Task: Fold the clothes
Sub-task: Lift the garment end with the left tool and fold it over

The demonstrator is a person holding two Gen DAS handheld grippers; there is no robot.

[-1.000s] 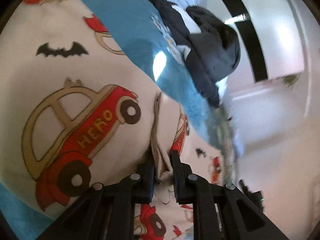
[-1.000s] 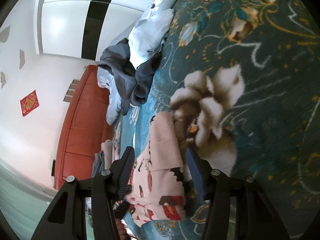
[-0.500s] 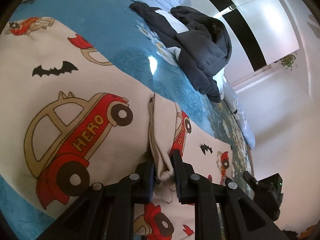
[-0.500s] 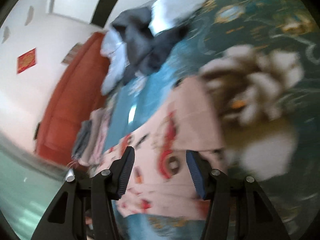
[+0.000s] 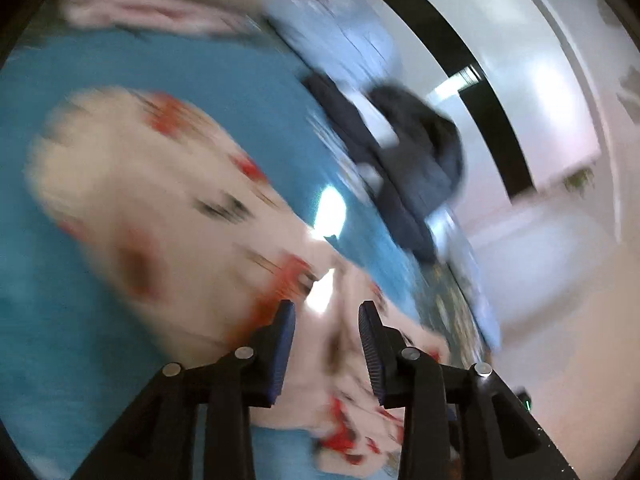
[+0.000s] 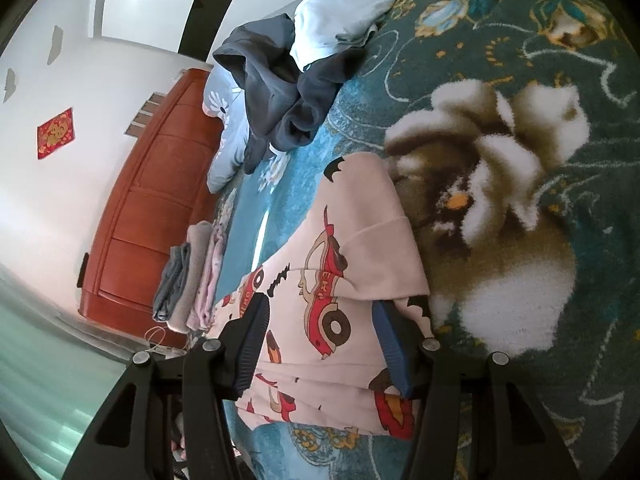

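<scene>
A pale pink garment printed with red cars and black bats (image 6: 344, 280) lies folded on the teal flowered bedspread (image 6: 520, 60). My right gripper (image 6: 320, 332) stands open just over its near part, one finger on each side of a car print. The left wrist view is blurred by motion: the same garment (image 5: 160, 200) spreads below, and my left gripper (image 5: 326, 332) is open with cloth lying between its fingers, not pinched.
A dark hoodie (image 6: 280, 92) and pale blue pillows (image 6: 344, 12) lie crumpled further up the bed. A stack of folded clothes (image 6: 192, 276) sits beside the reddish wooden headboard (image 6: 152, 200). White wall and wardrobe doors stand beyond.
My left gripper has opened and let go of the fold of pink cloth it was pinching, and it is moving fast. The right gripper has settled low over the garment.
</scene>
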